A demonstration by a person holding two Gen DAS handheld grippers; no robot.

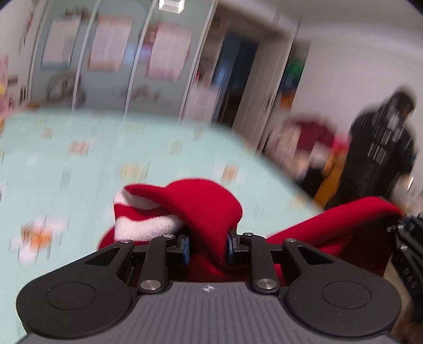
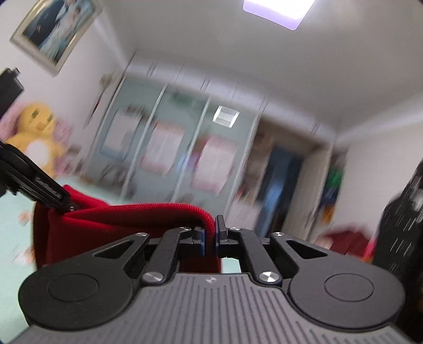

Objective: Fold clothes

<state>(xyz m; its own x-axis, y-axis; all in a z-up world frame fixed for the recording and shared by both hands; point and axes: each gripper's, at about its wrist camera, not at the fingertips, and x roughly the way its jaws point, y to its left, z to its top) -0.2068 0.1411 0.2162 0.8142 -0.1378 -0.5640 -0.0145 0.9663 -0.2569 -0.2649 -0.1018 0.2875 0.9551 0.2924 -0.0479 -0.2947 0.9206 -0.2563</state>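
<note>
A mint-green patterned bedsheet (image 1: 105, 148) covers the bed. Beyond its far edge stand pale sliding wardrobe doors (image 2: 169, 143), a big yellow plush toy (image 2: 37, 132) and a framed picture (image 2: 56, 29).

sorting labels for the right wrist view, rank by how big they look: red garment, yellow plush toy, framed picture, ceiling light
1. red garment, though nearness to the camera inflates it
2. framed picture and yellow plush toy, too alike to separate
3. ceiling light, partly cut off by the frame edge, so unsure
</note>
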